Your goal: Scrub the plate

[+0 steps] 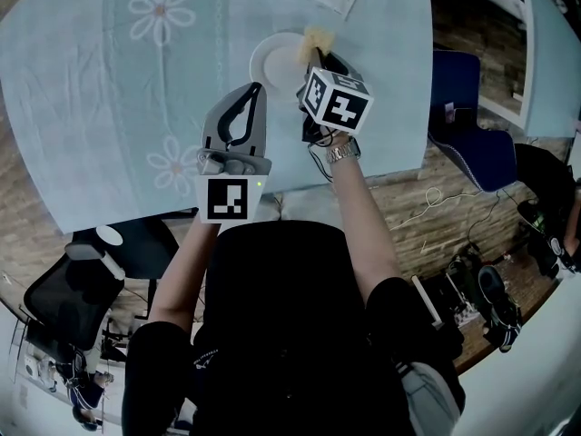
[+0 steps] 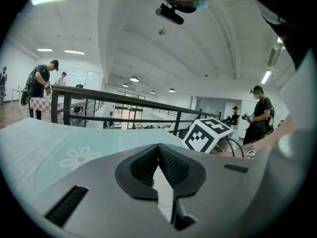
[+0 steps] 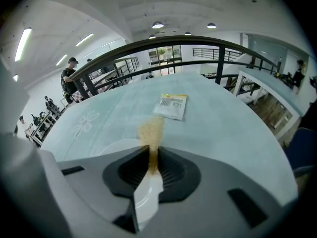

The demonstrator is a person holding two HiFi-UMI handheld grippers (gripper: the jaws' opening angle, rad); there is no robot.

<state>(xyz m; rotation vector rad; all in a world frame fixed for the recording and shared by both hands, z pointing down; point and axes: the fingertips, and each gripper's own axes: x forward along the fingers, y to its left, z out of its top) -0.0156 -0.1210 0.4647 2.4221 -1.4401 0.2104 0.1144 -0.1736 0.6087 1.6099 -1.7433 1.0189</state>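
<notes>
Clamping tight on the sponge (image 3: 150, 128), my right gripper (image 3: 150, 151) has both jaws pressed onto its lower end, and the tan, rough top sticks out past the tips. Just beyond and to the left, the white plate (image 3: 116, 147) sits flat on the tabletop (image 3: 223, 128). From the head view the sponge is over the plate's right rim, though I can't tell whether it touches.

My left gripper (image 2: 158, 147) has its jaws together with nothing between them. In the head view its tips show right by the plate's near-left rim, and I can't say whether they make contact. Its camera looks out level across the room.

The right gripper's marker cube (image 1: 336, 101) blocks my head view of the right jaws and covers part of the plate's near rim.

Farther out on the pale blue tabletop, printed with white flowers (image 1: 162, 12), lies a small packet (image 3: 171, 108), well apart from the plate. I can see a barcode (image 3: 172, 102) on its label, but the print is too small to read.

Past the far side runs a dark railing (image 3: 163, 39). Off to the right a blue chair (image 1: 463, 107) stands on the wooden floor (image 1: 436, 207), and several people (image 2: 39, 86) stand in the background.
</notes>
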